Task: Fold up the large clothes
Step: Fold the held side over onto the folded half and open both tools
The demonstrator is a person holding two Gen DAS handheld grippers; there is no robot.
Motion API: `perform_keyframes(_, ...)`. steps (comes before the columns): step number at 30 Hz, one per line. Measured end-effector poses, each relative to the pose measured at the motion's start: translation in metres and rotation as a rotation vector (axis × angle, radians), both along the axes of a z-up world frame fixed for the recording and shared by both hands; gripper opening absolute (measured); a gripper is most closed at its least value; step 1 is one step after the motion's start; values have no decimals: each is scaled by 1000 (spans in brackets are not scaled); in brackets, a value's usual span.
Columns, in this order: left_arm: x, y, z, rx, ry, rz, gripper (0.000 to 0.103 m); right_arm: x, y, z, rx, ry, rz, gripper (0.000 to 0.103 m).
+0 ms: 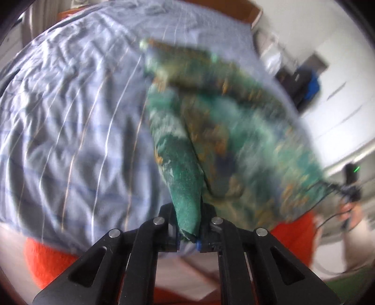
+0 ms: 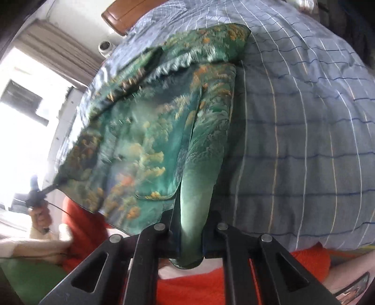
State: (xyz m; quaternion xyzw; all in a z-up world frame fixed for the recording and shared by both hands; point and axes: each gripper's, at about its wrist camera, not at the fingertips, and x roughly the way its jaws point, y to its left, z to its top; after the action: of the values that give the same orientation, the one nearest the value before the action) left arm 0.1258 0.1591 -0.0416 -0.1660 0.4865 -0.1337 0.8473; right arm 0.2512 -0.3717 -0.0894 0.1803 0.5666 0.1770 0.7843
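Note:
A large green garment with orange and white print (image 1: 225, 122) hangs stretched between my two grippers above the bed. My left gripper (image 1: 188, 218) is shut on one bunched corner of it. The right gripper shows far right in this view (image 1: 349, 190), holding the other corner. In the right wrist view my right gripper (image 2: 191, 230) is shut on a gathered fold of the green garment (image 2: 145, 131). The left gripper (image 2: 35, 190) appears at far left, pinching the opposite corner. The cloth is blurred.
The bed has a blue-grey striped sheet (image 1: 70, 117) (image 2: 304, 117) with an orange blanket edge (image 1: 46, 258) (image 2: 206, 288) at the near side. A wooden headboard (image 2: 124, 14) stands at the far end. A window with a curtain (image 2: 35, 93) is at the left.

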Motion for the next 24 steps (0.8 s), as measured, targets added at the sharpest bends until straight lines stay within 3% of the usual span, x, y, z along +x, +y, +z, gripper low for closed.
perform_keyframes(3,40,7,38,-55,-88,14,7,38,-15,28,121,-72,-34,11)
perform_keyframes(5,77,6,60,-30,-142,24,6,70,-23,51,166,-140,-68,11)
perform_keyframes(8,166,0,91,43,-217,93,7,138,-27,83,169,-253,-114,11)
perform_keyframes(10,222,-2,98,82,-218,142,14,200,-27,95,129,-311,-161,10)
perform_keyframes(12,296,-14,87,170,-167,190,17,266,-27,91,114,-338,-232,12)
perform_keyframes(13,319,-17,76,195,-126,208,25,291,-26,84,127,-330,-257,15)
perform_keyframes(15,356,-20,50,222,-5,246,32,346,-28,58,156,-284,-304,29)
perform_keyframes(16,365,-18,44,216,31,262,41,360,-26,46,140,-263,-336,35)
perform_keyframes(17,365,-15,45,196,17,264,55,369,-28,35,137,-250,-390,57)
perform_keyframes(18,364,-12,50,181,-10,260,64,367,-34,33,156,-265,-425,87)
perform_keyframes(19,361,-8,55,176,-43,258,87,363,-38,32,175,-286,-439,96)
perform_keyframes(20,358,-1,63,189,-82,265,99,359,-42,31,194,-308,-449,98)
perform_keyframes(22,354,10,66,218,-116,275,99,351,-48,31,186,-311,-434,98)
perform_keyframes(24,350,13,58,217,-91,239,99,346,-46,31,110,-303,-401,98)
